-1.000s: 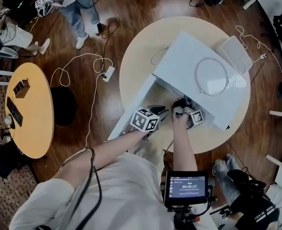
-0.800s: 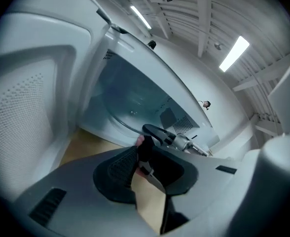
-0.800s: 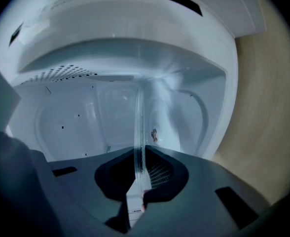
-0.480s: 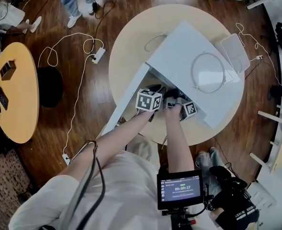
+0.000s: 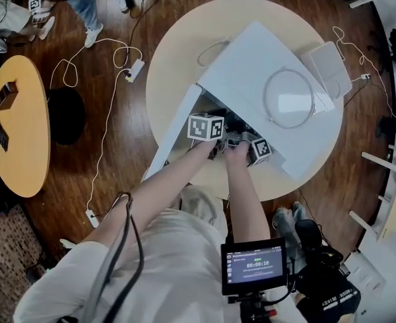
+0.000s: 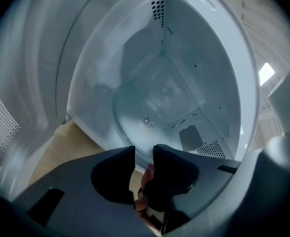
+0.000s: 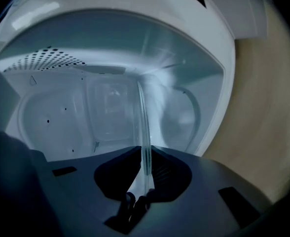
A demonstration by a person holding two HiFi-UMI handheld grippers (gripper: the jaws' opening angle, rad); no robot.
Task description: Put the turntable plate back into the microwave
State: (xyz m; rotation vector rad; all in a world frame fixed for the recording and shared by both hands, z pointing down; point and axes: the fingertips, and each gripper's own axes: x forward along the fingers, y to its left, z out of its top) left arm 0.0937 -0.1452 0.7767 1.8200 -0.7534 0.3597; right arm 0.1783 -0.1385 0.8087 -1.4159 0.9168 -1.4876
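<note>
The white microwave (image 5: 252,66) stands on the round table with its door (image 5: 174,136) swung open to the left. Both grippers reach into its mouth. In the left gripper view the clear glass turntable plate (image 6: 155,107) lies low in the cavity. Its near rim sits in the gap of my left gripper (image 6: 145,152), whose jaws have just been opening and stand apart from the glass. In the right gripper view the plate (image 7: 144,122) shows edge-on, and my right gripper (image 7: 146,154) is shut on its rim. In the head view the left gripper (image 5: 219,121) is beside the right gripper (image 5: 242,138).
A thin ring (image 5: 266,93) lies on the microwave's top, and a flat white pad (image 5: 329,69) lies on the table behind. The table's edge (image 5: 157,79) curves close on the left. A power strip (image 5: 135,69) and cables lie on the wood floor. Another round table (image 5: 23,133) stands far left.
Both grippers have moved further into the microwave's opening, the left one more than the right. The view has shifted with the head.
</note>
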